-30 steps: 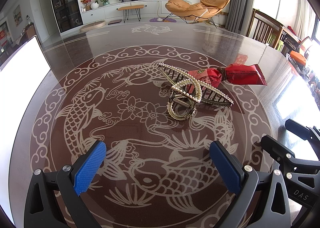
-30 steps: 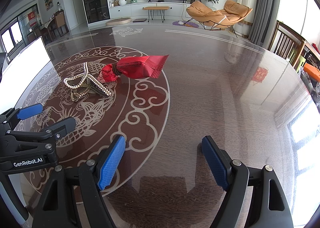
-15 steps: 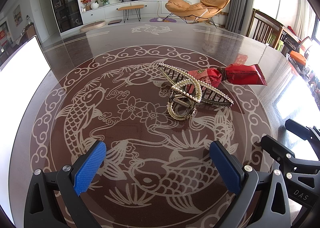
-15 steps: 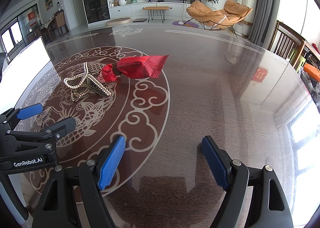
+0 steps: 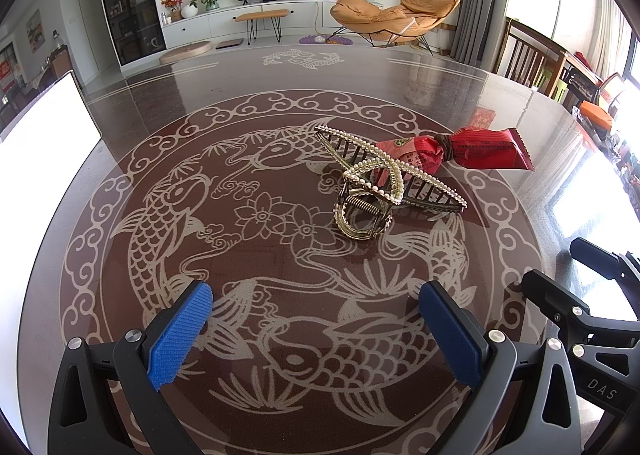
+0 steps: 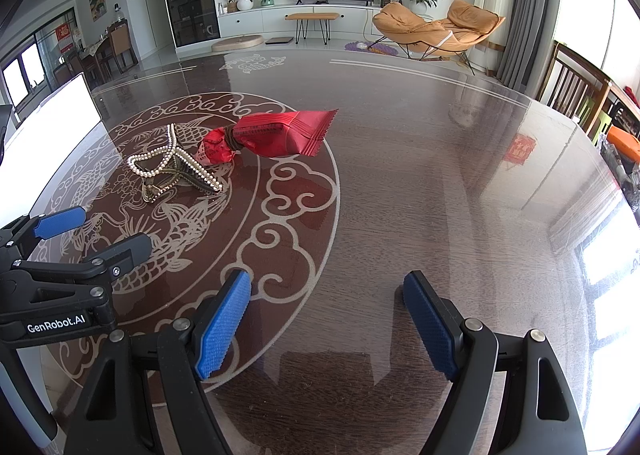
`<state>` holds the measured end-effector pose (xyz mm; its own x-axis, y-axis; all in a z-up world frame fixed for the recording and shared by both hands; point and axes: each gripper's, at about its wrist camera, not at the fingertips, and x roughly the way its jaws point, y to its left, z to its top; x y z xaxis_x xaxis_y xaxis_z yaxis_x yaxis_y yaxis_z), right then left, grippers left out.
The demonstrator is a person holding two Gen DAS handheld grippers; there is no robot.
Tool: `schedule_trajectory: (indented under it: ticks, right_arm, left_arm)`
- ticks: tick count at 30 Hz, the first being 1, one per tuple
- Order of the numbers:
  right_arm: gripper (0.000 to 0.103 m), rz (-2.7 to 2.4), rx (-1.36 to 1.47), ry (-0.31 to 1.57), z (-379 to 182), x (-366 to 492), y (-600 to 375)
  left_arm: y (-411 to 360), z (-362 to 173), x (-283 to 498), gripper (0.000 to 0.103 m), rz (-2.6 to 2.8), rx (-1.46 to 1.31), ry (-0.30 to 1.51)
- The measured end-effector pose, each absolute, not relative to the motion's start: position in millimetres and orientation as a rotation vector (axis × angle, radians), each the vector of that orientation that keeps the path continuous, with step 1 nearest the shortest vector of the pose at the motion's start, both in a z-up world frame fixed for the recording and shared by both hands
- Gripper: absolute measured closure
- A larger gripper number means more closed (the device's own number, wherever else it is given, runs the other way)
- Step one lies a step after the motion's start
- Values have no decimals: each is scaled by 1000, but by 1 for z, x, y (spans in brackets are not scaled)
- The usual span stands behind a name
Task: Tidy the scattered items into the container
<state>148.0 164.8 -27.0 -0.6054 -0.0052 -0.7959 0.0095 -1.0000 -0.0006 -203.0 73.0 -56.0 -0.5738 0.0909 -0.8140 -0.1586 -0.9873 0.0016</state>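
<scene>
Both claws are spread wide with nothing in them, so I've got the left claw (image 5: 316, 331) and right claw (image 6: 326, 325) just hanging over the glossy desk (image 6: 440, 175). Pearl hair clip (image 5: 376, 191) sits on the koi pattern ahead of the left one, touching a red candy wrapper (image 5: 460, 153) behind it. White container (image 5: 36, 135) is off at the left edge.

Daylight entered from the right-hand windows (image 5: 624, 43); both views were bright and sharp. The glossy surface (image 6: 440, 183) carried strong glare at its right edge. Fisheye curvature bent the borders, with dark vignetted corners.
</scene>
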Motion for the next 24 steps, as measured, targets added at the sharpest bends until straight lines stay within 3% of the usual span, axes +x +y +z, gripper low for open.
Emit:
schedule_trajectory:
  ticks: [24]
  right_arm:
    - [23,-2807,1392,7,-23,149,164]
  left_arm:
    - [73,-56,-203,0,2666,-1373,112]
